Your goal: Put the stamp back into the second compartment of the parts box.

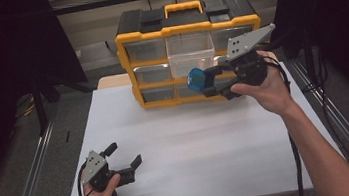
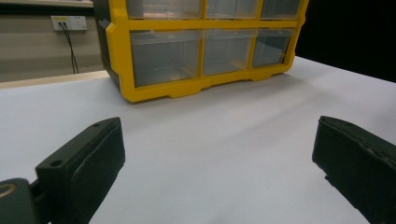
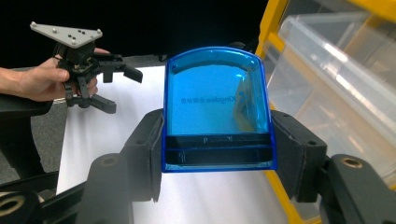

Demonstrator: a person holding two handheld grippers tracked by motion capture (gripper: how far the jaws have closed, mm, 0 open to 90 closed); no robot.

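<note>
Gripping a blue box [image 3: 217, 109] marked "Kingdee", the right gripper [image 1: 210, 81] is hovering before the yellow organizer's [image 1: 186, 28] pulled-out drawer [image 1: 190, 53]; left gripper [image 1: 124, 157] is resting wide open.

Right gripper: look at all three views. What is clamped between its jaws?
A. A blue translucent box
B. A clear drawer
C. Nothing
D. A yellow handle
A: the right gripper has its pads pressed against both sides of the blue translucent box, lifted in front of the organiser.
</note>
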